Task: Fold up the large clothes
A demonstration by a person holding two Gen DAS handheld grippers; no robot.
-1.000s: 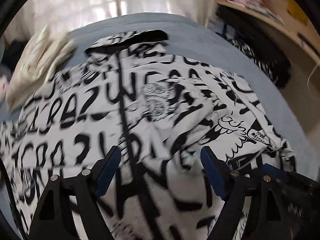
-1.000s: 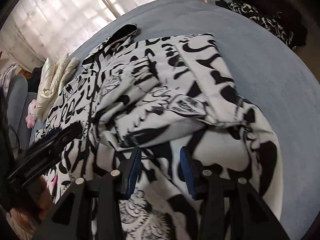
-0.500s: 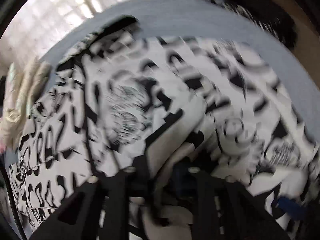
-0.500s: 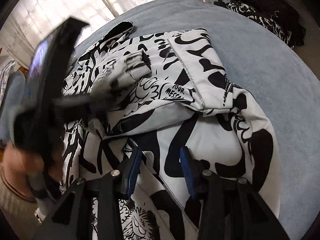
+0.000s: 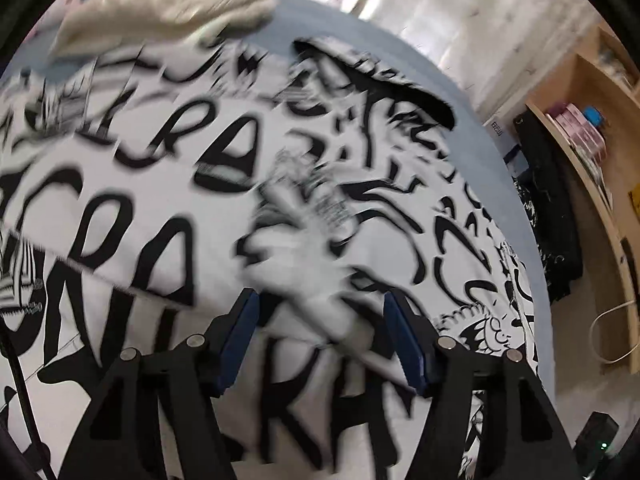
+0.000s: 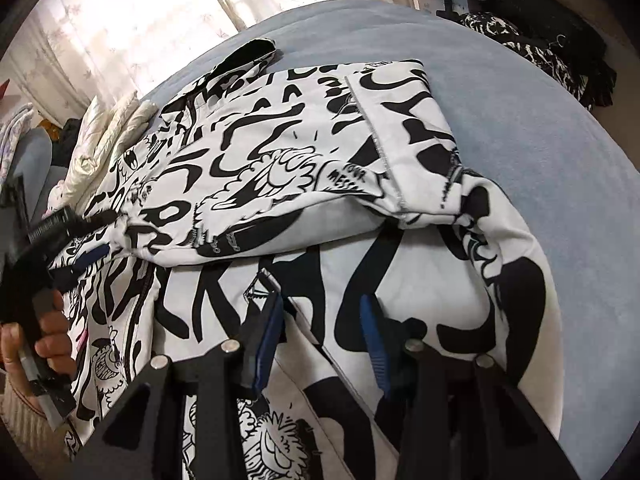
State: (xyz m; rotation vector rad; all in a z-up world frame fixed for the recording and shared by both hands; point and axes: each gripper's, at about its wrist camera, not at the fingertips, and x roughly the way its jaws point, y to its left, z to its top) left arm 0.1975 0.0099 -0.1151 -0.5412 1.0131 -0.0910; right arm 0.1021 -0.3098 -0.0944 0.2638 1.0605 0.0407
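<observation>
Beneath right hand-held gripper (image 6: 322,334) lies hoodie (image 6: 320,168).

bed (image 6: 540,128), pale blue cover: black-and-white printed garment (image 6: 304,168) spread over it, partly folded; cream padded garment (image 6: 108,136) at the far edge, just beside the printed one.

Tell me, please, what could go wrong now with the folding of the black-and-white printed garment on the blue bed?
1. The folded-in sleeve of the black-and-white printed garment lies bulging, not flat; a fold over it may trap wrinkles.
2. The left gripper is open with bunched cloth between its fingers; closing now might pinch several layers.
3. The open right gripper hovers over the lower part; a careless grasp could drag the sleeve loose.
</observation>
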